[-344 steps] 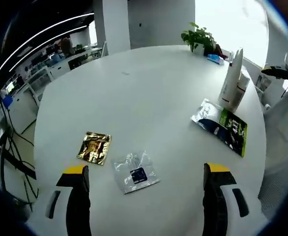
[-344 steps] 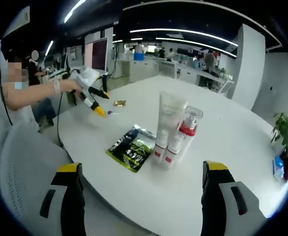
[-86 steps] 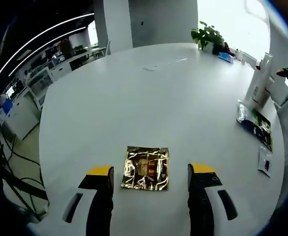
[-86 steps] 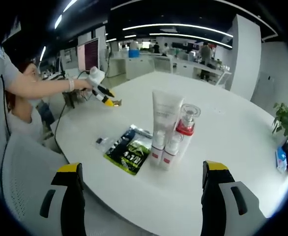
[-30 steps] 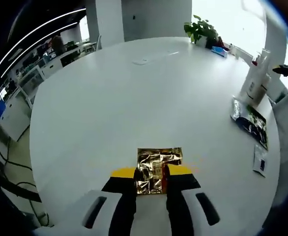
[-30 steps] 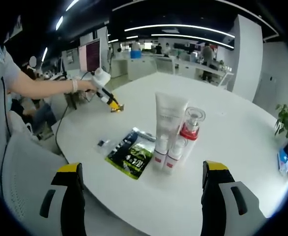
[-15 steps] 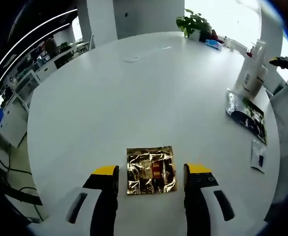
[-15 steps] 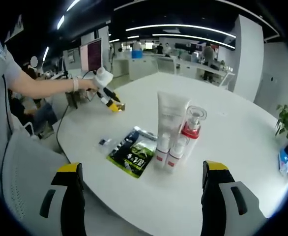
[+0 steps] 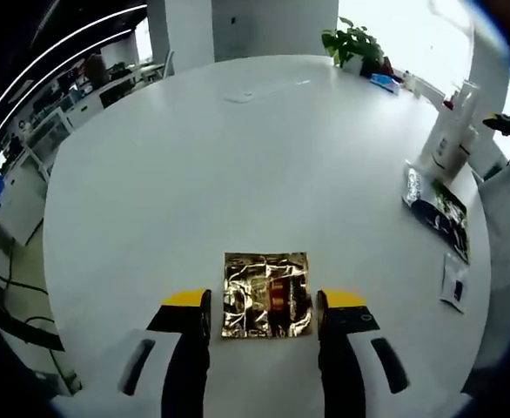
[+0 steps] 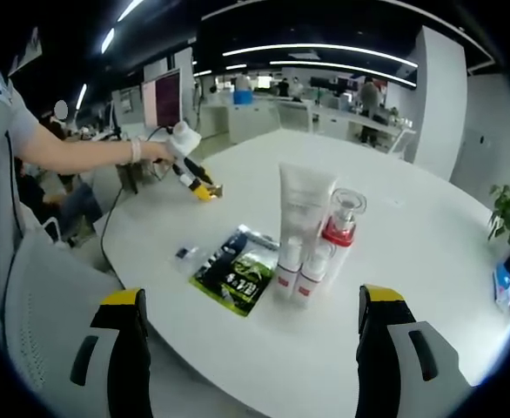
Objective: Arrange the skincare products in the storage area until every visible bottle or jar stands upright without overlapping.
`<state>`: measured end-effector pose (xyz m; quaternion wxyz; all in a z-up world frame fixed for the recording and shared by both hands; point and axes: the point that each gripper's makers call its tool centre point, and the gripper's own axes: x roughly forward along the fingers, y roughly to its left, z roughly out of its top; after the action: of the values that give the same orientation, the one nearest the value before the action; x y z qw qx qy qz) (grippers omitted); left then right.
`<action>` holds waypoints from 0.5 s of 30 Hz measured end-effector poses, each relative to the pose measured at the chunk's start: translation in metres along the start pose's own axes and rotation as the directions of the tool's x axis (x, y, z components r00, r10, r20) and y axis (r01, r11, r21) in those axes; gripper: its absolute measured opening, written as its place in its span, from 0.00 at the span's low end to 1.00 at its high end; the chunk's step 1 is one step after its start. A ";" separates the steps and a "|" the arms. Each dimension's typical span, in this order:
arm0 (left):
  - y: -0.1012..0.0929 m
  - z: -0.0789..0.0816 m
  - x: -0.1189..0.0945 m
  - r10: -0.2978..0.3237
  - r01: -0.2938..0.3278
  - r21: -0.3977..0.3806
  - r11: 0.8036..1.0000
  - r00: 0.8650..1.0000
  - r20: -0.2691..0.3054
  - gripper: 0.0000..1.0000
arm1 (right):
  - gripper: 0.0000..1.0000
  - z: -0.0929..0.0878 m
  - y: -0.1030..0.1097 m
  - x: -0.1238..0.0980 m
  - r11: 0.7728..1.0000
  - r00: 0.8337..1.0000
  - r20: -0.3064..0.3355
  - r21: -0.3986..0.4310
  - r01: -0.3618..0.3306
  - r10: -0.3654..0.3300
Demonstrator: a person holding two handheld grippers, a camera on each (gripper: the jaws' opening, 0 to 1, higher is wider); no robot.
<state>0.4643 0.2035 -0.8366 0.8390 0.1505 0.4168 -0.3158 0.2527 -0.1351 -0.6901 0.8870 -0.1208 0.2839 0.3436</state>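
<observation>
Left gripper view: gripper (image 9: 261, 306) spread around gold sachet (image 9: 265, 306) | right gripper (image 10: 248, 300) spread, upright bottles (image 10: 312, 235)

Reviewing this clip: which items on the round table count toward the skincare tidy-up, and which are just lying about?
Part of the job:
white tube
red-collared pump bottle
two small bottles
gold foil sachet
black and green pouch
small clear sachet

Lying about:
potted plant
blue item beside the plant

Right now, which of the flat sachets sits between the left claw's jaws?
The gold sachet, lying flat between the open left claw. The green pouch and small clear sachet lie off toward the bottles.
</observation>
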 end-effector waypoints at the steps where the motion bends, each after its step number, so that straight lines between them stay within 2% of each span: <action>1: 0.000 0.000 0.000 0.000 0.000 -0.002 1.000 1.000 0.001 0.44 | 1.00 0.000 0.000 0.000 1.000 1.000 0.000 0.000 0.000 0.000; 7: -0.002 0.000 -0.002 0.005 -0.005 -0.012 1.000 1.000 -0.002 0.38 | 1.00 0.000 -0.001 -0.002 1.000 1.000 0.002 -0.001 0.002 -0.002; 15: -0.008 0.001 -0.003 0.020 -0.020 -0.012 1.000 1.000 0.001 0.38 | 1.00 -0.002 -0.001 -0.004 1.000 1.000 0.008 0.003 0.004 -0.004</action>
<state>0.4586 0.1977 -0.8337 0.8434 0.1494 0.4166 -0.3047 0.2500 -0.1387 -0.6891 0.8890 -0.1186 0.2806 0.3417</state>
